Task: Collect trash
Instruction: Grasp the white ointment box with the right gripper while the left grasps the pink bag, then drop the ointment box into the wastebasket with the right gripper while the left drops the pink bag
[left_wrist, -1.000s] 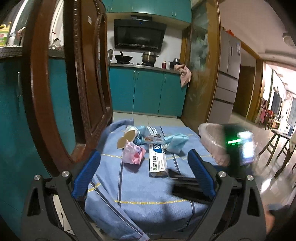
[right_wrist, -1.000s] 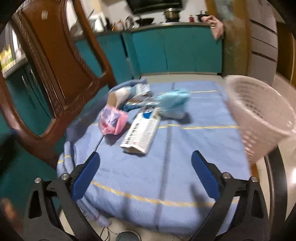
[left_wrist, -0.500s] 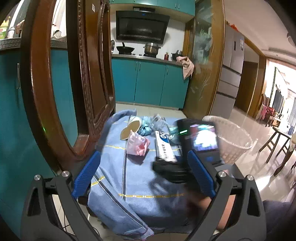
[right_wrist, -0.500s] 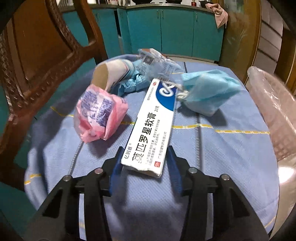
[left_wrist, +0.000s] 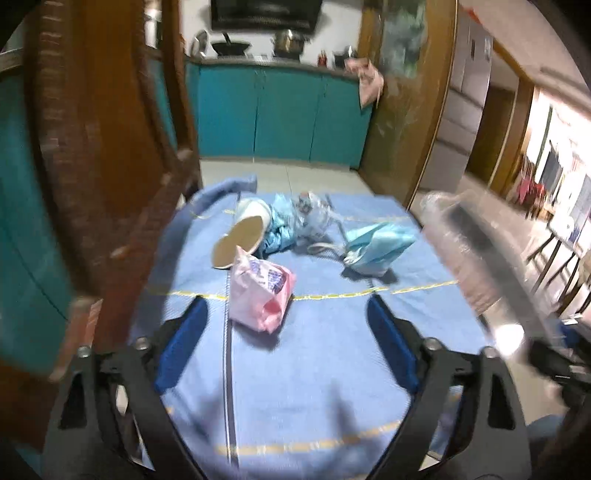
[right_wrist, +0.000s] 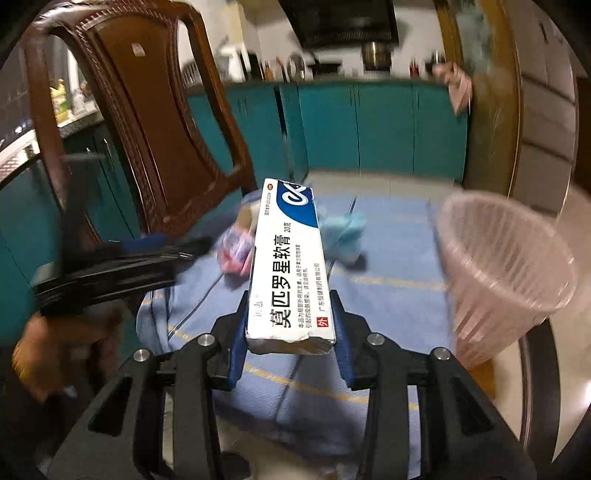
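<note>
**Box off the cloth, basket next**

The ointment box (right_wrist: 288, 266) is now up off the blue cloth (right_wrist: 388, 254); half a sec ago it lay flat there w/ my right gripper (right_wrist: 290, 332) just closing round its near end. Now the right jaws are clenched on that near end, box sticking out forward and tilted up. So I judge the pick is done and only the carry and drop are left.

The pink mesh basket (right_wrist: 506, 269) stands right of the box, at the cloth's right edge, mouth tipped toward me. Short swing over, nothing between box and basket.

Left of the box: my left gripper (left_wrist: 288, 332), jaws released and holding nothing, hovering above the cloth near the pink wrapper (left_wrist: 262, 291). Beyond the box lie the blue mask (left_wrist: 380, 247), a clear crumpled wrapper (left_wrist: 310, 218) and a paper cup (left_wrist: 240, 240) on its side, all yet to collect. The wooden chair (right_wrist: 155, 122) stands behind-left, clear of my route.
</note>
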